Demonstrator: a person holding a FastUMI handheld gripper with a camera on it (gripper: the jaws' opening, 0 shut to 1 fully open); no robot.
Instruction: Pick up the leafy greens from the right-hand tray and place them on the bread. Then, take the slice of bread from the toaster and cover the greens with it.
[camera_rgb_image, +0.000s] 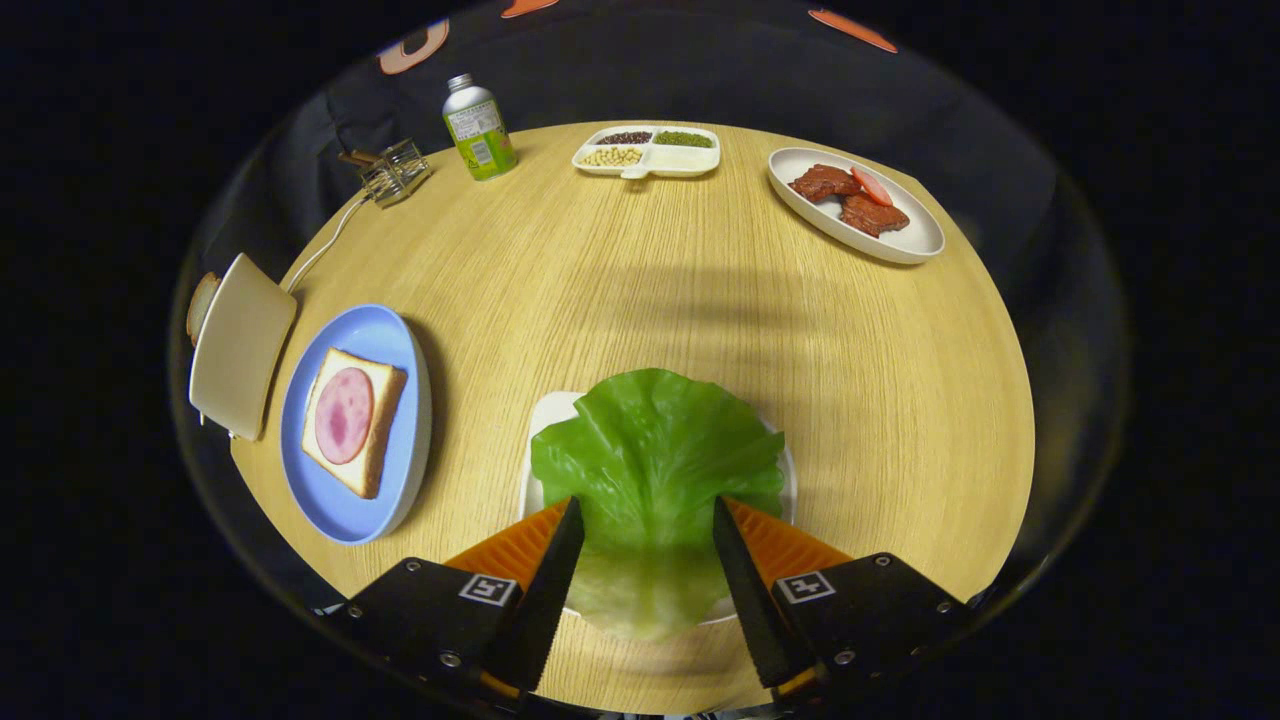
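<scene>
A green lettuce leaf lies on a white tray right in front of me. My gripper is open, its two fingers standing on either side of the leaf's near part, apart from it. To the left, a slice of bread topped with a round pink ham slice rests on a blue plate. Beyond the plate stands a cream toaster with a slice of bread sticking out of its far side.
At the table's far side are a green bottle, a small glass holder, a divided dish of beans and an oval white dish with meat pieces. A white cord runs from the toaster.
</scene>
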